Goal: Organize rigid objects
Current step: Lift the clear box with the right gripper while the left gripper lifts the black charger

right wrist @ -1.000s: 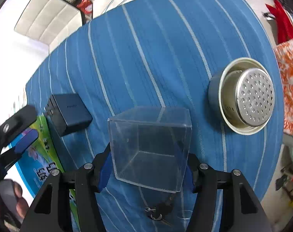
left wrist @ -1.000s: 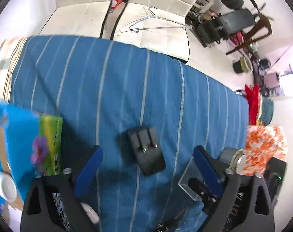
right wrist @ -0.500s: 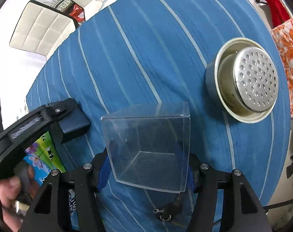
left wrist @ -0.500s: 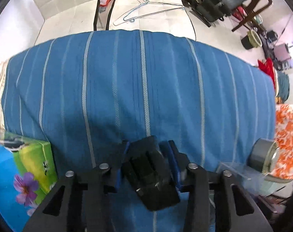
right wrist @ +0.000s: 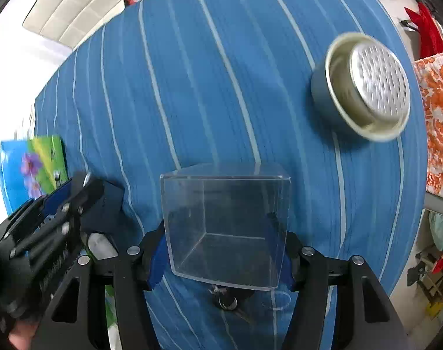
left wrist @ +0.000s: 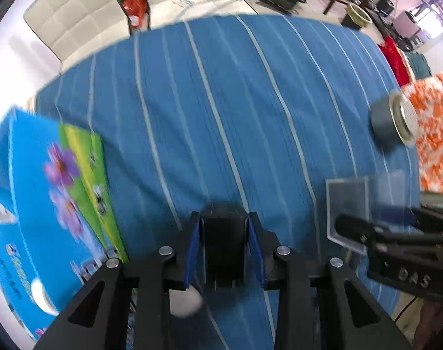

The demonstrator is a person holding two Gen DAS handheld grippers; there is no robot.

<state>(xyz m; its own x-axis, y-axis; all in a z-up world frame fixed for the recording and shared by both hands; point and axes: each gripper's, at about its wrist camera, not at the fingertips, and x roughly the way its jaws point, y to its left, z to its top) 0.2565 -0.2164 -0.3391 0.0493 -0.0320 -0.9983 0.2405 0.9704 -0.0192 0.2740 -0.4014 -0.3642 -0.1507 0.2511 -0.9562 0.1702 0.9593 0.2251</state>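
While my left gripper [left wrist: 223,245], jaws just closed, clamps the matte black boxy plug adapter [left wrist: 223,248] above the striped blue woven cloth [left wrist: 221,116], my right gripper [right wrist: 221,250] grips the clear, square-sided plastic box [right wrist: 226,227].

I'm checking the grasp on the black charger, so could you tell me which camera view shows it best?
The left wrist view: the black charger sits centred between the left gripper pads, which have just closed on it. The right wrist view shows only a dark corner of it, mostly hidden by that gripper.
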